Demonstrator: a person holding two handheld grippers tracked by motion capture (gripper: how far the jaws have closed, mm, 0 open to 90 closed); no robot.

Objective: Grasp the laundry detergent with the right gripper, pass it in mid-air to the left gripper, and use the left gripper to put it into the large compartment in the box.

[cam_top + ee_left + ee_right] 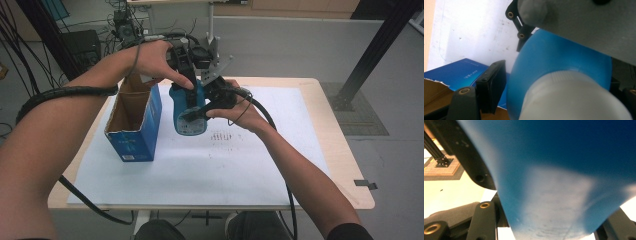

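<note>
Bottle (190,112) held upright above the surface (250,165), just right of the open box (134,120).
Left tool (186,75) clamps its neck below the white cap (574,100); right tool (200,111) clamps its lower body.

box (134,122) on table (320,150), left | bottle (189,112) just right of box, between both tongs

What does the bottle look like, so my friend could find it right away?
Look at the white sheet covering the table, then at the open blue cardboard box standing on its left part. Just right of that box, both grippers hold the blue bottle. It is rounded plastic with a white cap, unlike the square box.
</note>
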